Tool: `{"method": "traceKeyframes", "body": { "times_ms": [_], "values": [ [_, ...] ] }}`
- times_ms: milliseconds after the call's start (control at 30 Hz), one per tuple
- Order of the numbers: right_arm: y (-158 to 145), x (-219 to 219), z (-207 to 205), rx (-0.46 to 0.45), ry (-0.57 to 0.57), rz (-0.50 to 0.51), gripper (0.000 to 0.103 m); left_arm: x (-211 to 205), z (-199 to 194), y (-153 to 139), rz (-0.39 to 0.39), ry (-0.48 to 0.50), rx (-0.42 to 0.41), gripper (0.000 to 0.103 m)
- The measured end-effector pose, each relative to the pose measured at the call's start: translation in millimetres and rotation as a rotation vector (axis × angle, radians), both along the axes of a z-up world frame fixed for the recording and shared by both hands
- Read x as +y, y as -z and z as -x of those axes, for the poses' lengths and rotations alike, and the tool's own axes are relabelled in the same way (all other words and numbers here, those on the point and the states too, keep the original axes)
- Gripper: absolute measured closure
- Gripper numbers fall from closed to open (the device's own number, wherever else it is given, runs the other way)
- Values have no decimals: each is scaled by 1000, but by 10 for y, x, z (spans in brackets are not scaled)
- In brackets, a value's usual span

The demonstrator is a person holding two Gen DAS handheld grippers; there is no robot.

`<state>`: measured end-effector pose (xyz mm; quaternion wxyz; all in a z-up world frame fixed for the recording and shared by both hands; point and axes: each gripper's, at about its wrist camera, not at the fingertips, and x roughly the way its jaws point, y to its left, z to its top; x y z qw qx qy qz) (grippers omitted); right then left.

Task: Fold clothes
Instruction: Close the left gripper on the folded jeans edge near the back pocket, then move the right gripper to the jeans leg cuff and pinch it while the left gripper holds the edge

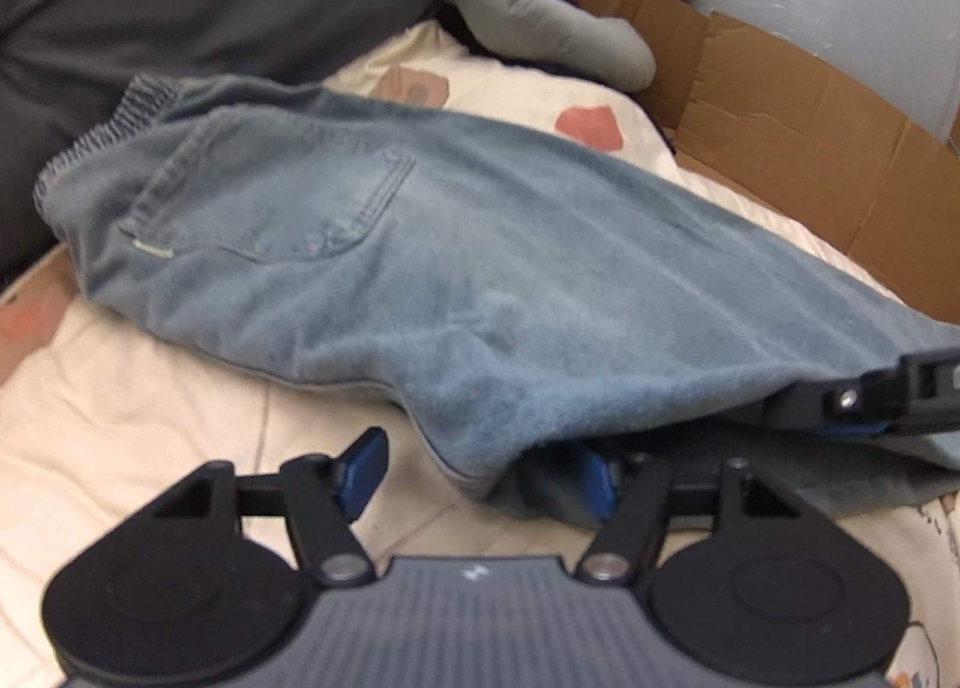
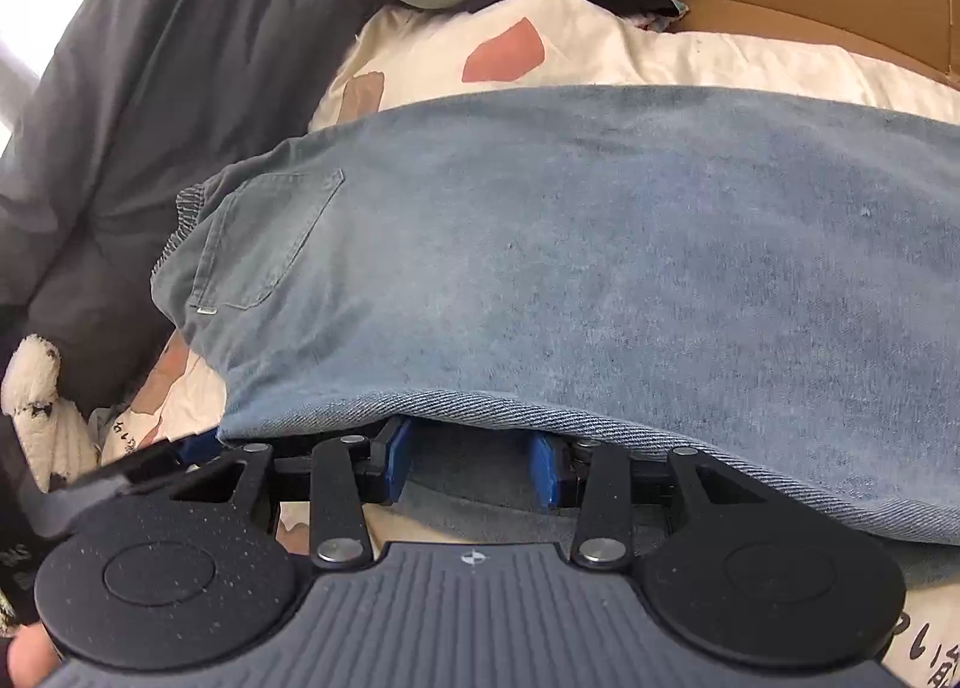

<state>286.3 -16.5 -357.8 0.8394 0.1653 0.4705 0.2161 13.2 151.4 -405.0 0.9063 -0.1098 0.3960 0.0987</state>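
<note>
Item: jeans [image 1: 420, 268], mid-fold; my left claw [image 1: 480, 475] gapes empty at their hem, my right claw [image 2: 471, 469], half-open, sits under it gripping nothing; next, pinch that edge.

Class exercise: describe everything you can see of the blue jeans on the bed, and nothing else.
The jeans are faded blue denim, with a stitched back pocket and a ribbed elastic waistband at the far left end. They lie lengthwise, folded, on a cream patterned quilt. The near folded edge drapes over the right gripper and over one finger of the left gripper.
</note>
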Motion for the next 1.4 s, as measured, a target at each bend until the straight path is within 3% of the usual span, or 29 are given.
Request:
{"method": "traceKeyframes", "body": {
  "times_ms": [67, 133, 200, 333, 567, 767, 867, 1033, 1400],
  "values": [
    [-4, -1, -6, 0, 1, -1, 56, 47, -12, 46, 41, 5, -6, 46],
    [-3, -1, -1, -1, -1, -1, 56, 62, -14, 37, 49, 22, -7, 73],
    [2, 0, 6, -1, -2, 2, 56, 70, -5, 11, 45, 41, -2, 81],
    [32, -19, 11, 6, -1, 7, 56, 121, 51, -64, 44, 55, 46, 87],
    [124, -108, 83, 42, 8, 24, 56, 253, 130, -192, 131, 4, 77, 89],
    [167, -285, 225, 98, 35, -11, 56, 276, 168, -179, 123, 35, 75, 89],
    [155, -402, 339, 126, 56, -37, 56, 298, 142, -126, 126, 68, 61, 85],
    [60, -666, 554, 143, 117, -85, 56, 303, 115, -74, 88, 83, 63, 69],
    [-23, -1342, 803, 127, 294, -132, 56, 330, 77, -45, 97, 101, 59, 69]
  ]
}}
